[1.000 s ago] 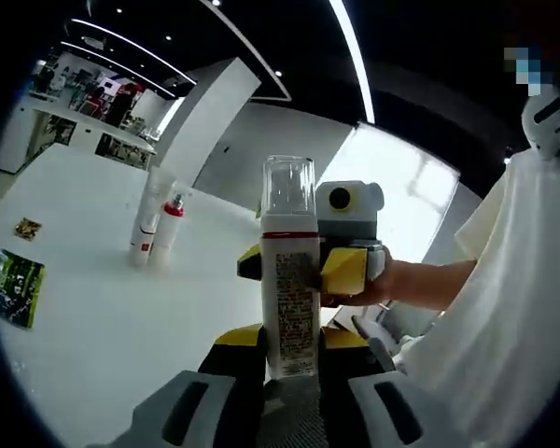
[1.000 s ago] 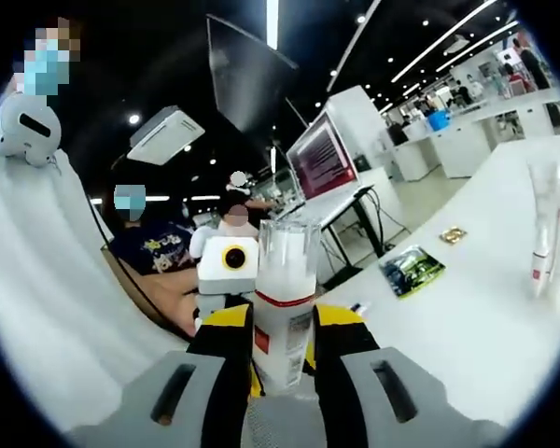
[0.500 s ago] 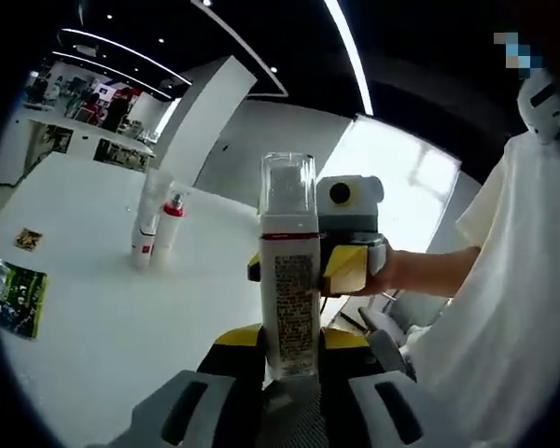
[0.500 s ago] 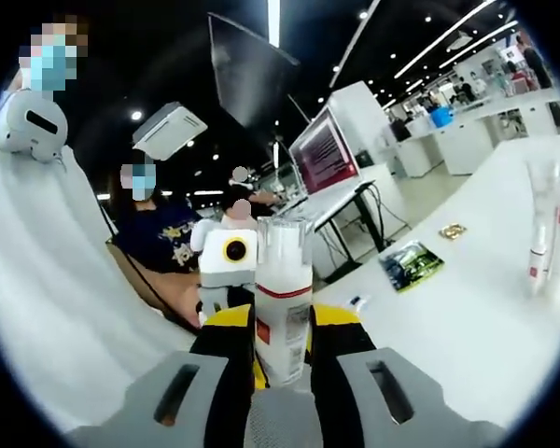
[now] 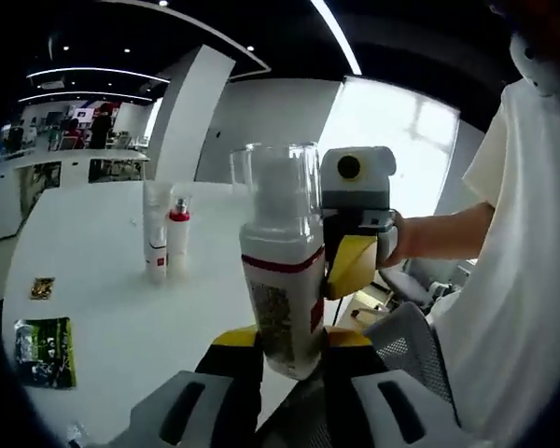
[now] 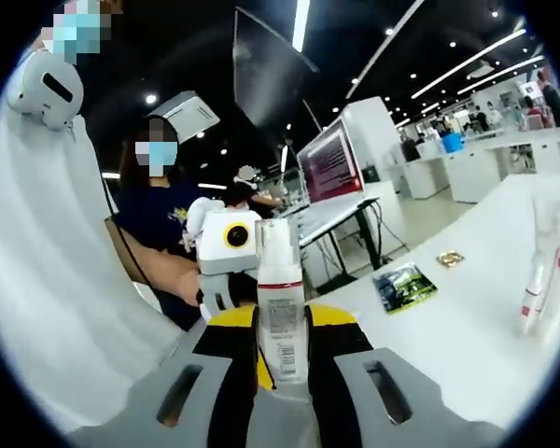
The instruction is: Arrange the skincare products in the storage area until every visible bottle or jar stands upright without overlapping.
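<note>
Both the left tool point(image 5: 278, 359) and the right tool point(image 6: 282, 359) are clamped on one white spray bottle point(image 5: 282, 271), held in the air above the white bench point(image 5: 112, 308). Step in hand, by judgement: carrying the bottle toward the two upright bottles point(image 5: 165, 241) standing far back on the bench. The next move calls for lowering it upright beside them, apart. Compared with a second ago, the bottle leans leftward in the left gripper view, where it stood straight.
</note>
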`<state>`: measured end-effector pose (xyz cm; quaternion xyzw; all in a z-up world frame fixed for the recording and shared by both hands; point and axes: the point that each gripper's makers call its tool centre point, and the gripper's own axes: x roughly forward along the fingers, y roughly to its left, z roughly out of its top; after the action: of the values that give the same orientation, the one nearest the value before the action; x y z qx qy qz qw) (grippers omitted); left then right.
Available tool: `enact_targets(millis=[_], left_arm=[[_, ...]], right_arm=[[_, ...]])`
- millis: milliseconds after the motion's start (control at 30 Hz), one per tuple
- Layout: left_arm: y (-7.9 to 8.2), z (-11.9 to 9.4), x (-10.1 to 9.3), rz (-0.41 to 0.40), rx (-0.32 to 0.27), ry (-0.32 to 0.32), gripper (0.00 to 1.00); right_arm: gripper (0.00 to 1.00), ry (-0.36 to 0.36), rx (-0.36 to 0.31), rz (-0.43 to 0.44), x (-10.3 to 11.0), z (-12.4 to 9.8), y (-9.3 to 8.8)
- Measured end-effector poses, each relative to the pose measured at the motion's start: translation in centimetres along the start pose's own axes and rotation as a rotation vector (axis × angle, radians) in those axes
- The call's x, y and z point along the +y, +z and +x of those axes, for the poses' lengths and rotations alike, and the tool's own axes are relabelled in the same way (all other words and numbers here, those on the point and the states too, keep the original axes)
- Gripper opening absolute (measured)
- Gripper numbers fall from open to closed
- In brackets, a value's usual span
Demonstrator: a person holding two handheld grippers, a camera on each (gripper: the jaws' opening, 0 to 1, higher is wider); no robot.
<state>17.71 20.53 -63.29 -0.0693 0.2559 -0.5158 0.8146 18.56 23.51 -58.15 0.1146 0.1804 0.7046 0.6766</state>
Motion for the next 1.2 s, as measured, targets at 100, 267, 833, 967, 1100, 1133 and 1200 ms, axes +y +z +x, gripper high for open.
enact_targets(millis=[100, 267, 833, 967, 1100, 1133, 1200], left_arm=[[-0.6, 0.2, 1.0, 0.002, 0.065, 0.052, 0.23], [-0.7, 0.6, 2.7, -0.033, 0.090, 0.181, 0.23], [-0.6, -0.2, 4.6, 0.088, 0.084, 0.337, 0.24], [-0.6, -0.1, 4.5, 0.147, 0.089, 0.346, 0.25], [-0.7, -0.3, 4.6, 0.127, 0.081, 0.335, 0.25], [-1.0, -0.4, 4.7, 0.126, 0.094, 0.340, 0.25], [-1.5, -0.6, 4.7, 0.132, 0.106, 0.340, 0.26]], right_arm=[[0.18, -0.034, 0.040, -0.012, -0.8, 0.3, -0.5], [0.19, -0.158, 0.094, -0.072, -2.8, 0.6, -0.9], [0.20, -0.317, 0.031, -0.056, -4.1, 1.6, -0.8], [0.20, -0.315, 0.025, -0.071, -4.0, 1.5, -0.7], [0.20, -0.329, 0.008, -0.090, -4.2, 1.3, -0.3], [0.20, -0.336, 0.005, -0.092, -4.3, 1.2, -0.2], [0.20, -0.345, -0.013, -0.081, -4.6, 0.9, 0.1]])
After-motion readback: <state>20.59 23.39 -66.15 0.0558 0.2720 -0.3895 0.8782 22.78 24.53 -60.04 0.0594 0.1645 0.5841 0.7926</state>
